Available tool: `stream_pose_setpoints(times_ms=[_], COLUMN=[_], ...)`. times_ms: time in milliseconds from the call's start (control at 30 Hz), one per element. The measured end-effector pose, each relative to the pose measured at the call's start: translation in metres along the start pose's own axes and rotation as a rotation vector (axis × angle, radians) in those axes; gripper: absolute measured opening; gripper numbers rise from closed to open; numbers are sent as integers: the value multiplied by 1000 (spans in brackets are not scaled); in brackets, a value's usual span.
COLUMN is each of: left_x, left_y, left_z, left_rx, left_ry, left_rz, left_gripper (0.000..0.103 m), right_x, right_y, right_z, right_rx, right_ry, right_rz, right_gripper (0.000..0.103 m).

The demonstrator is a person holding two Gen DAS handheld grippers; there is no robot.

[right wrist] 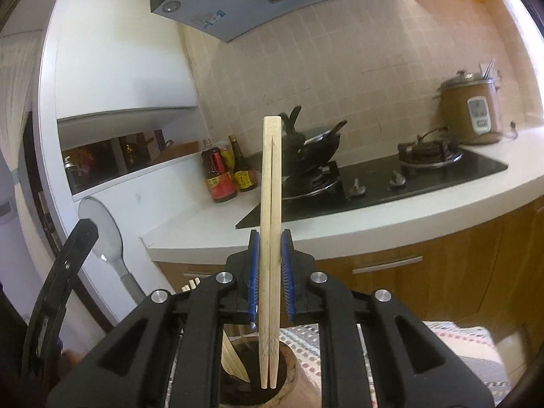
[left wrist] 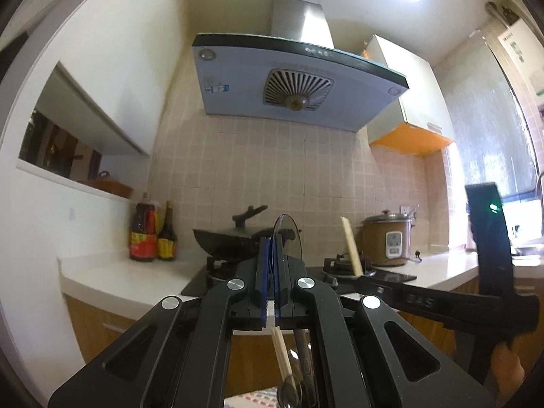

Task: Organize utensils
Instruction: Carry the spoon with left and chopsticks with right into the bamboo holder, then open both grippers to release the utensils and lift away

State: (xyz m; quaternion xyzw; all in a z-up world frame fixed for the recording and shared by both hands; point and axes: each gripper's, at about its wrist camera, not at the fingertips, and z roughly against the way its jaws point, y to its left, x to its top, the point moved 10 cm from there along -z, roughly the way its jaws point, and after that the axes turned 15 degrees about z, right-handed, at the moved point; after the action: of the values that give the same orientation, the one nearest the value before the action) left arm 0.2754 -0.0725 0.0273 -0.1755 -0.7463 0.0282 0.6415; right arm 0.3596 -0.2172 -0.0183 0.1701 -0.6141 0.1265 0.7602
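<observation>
1. Left wrist view: the left gripper [left wrist: 271,248] has its pads pressed together on a spoon [left wrist: 287,229], whose bowl stands edge-on above the fingertips. Its handle hangs below, beside loose chopsticks [left wrist: 281,357]. Steel like this is likely stiff and slick, so the thin handle could swivel between the pads; a grip nearer the bowl should steady it.

2. Right wrist view: the right gripper [right wrist: 270,248] is clamped around a pair [right wrist: 271,204] of chopsticks, upright, with tips down inside the holder [right wrist: 289,397]. They look like light, rigid wood; a mid-length hold suits them, though loosening the jaws may let the two sticks splay.
</observation>
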Motion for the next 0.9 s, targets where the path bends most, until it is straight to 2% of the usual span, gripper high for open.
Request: stream_pose_setpoints(times_ms=[100,433,900], left_x=[-10,-27,-36], left_y=[-2,0,13], left_z=[2,0,32], left_rx=[12,16,5], left_ry=[-7,49,165], left_rz=[-22,-44,-1], left_gripper=[0,0,1], right_x=[-6,-15,-43], right_y=[-1,3,37], right_z=[-4,-14,29], right_rx=[3,-2,27], right_ry=[-10,-8,58], right_rz=[-13,8,85], right_gripper=[10,10,11])
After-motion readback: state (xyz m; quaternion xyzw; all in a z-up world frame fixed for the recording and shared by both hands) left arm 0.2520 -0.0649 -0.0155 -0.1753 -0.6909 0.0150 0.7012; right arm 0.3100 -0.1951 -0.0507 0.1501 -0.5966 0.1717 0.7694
